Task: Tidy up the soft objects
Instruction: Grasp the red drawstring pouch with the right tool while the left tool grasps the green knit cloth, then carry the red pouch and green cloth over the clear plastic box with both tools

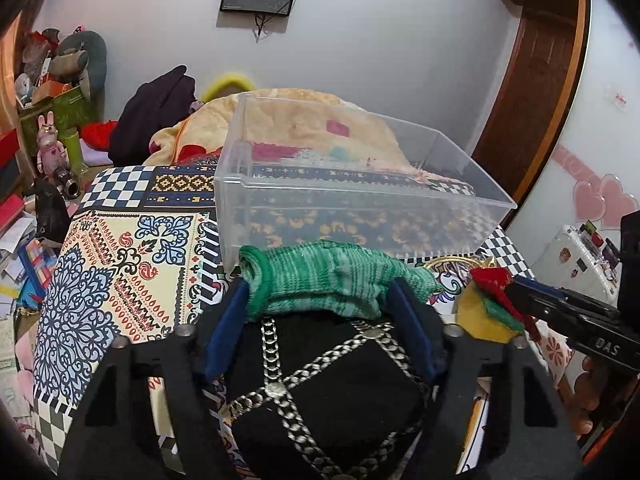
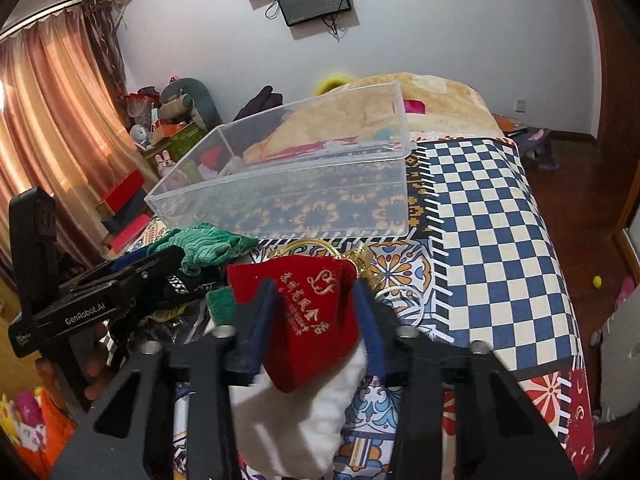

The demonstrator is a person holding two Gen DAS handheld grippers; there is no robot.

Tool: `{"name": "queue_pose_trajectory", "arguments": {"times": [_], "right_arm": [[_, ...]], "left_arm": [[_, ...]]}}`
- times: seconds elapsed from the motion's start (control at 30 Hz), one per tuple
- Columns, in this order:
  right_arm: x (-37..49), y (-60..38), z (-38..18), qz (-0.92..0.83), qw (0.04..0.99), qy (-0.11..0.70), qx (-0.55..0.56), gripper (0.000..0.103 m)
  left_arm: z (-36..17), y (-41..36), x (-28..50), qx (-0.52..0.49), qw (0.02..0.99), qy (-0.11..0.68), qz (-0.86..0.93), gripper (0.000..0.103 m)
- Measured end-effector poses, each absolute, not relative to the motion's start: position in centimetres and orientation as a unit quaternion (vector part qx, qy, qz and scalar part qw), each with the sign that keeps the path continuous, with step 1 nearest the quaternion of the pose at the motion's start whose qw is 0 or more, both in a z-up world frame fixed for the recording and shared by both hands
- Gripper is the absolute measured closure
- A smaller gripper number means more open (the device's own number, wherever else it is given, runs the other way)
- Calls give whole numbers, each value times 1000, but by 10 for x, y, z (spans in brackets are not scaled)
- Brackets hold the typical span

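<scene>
My left gripper (image 1: 320, 288) is shut on a green knitted sock (image 1: 320, 280), holding it above a black cushion with silver chains (image 1: 320, 392). My right gripper (image 2: 314, 292) is shut on a red velvet pouch with gold lettering (image 2: 316, 312), above a white soft item (image 2: 304, 416). A clear plastic bin (image 1: 352, 196) stands empty on the patterned cloth just beyond both grippers; it also shows in the right wrist view (image 2: 304, 184). The right gripper with the red pouch shows at the right of the left wrist view (image 1: 496, 284). The left gripper and green sock show at the left of the right wrist view (image 2: 200, 248).
A patterned cloth (image 2: 492, 220) covers the bed. A beige blanket (image 1: 304, 120) and dark clothing (image 1: 156, 112) lie behind the bin. A yellow-and-green piece (image 1: 488, 312) and gold cord (image 2: 320, 245) lie near the pouch. Clutter and plush toys (image 1: 68, 64) fill the left side.
</scene>
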State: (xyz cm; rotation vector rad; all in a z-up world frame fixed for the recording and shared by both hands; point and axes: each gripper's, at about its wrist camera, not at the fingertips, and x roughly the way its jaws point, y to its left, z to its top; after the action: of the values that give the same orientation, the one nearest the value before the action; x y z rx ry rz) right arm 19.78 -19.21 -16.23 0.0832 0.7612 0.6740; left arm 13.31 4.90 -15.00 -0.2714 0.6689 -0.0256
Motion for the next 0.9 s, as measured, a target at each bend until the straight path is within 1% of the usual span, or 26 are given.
{"name": "queue_pose_trajectory", "arguments": {"times": [0.03,0.07,0.13,0.23,0.27,0.3,0.33,0.37,0.4,0.5,0.67,0.77,0.8,0.83,0.87,0.9], "right_arm": [[199,-193,-163,326,871,366,42,81],[199,-193,-163,323,872,364,40,82],[200,-192,-163,317,877,360,32,90],[199,-190,-161,307,884,353,22,92],[198,-190,-160,306,885,350,20,93],[198,-191,-159,303,888,346,17,94],[197,-191,-157,300,891,340,15,94],[195,-190,-155,299,892,337,15,94],[194,-191,-153,298,894,333,15,95],[190,-194,-146,297,900,319,18,95],[183,-196,-127,290,912,291,15,95],[179,-198,-119,288,917,276,14,95],[180,-199,-117,286,918,273,15,95],[180,-199,-115,286,919,270,15,95],[181,-199,-114,285,920,268,16,95],[181,-201,-113,285,920,268,17,95]], "left_arm": [[-149,50,134,-135,935,328,-17,49],[-149,50,134,-136,934,329,-22,53],[-148,48,132,-141,934,327,-33,67],[-145,42,130,-137,934,326,-47,81],[-144,40,129,-133,935,324,-47,83],[-143,39,128,-128,936,324,-48,88],[-141,37,126,-126,937,322,-50,92],[-139,36,124,-127,938,319,-52,94],[-137,34,122,-128,938,317,-55,99],[-128,35,114,-132,942,303,-61,101],[-110,36,104,-113,952,279,-54,101],[-105,33,105,-104,952,285,-50,100],[-105,34,107,-103,950,290,-51,94],[-106,35,112,-100,947,300,-56,81],[-108,35,114,-98,946,304,-59,73],[-108,34,116,-96,946,306,-56,55]]}}
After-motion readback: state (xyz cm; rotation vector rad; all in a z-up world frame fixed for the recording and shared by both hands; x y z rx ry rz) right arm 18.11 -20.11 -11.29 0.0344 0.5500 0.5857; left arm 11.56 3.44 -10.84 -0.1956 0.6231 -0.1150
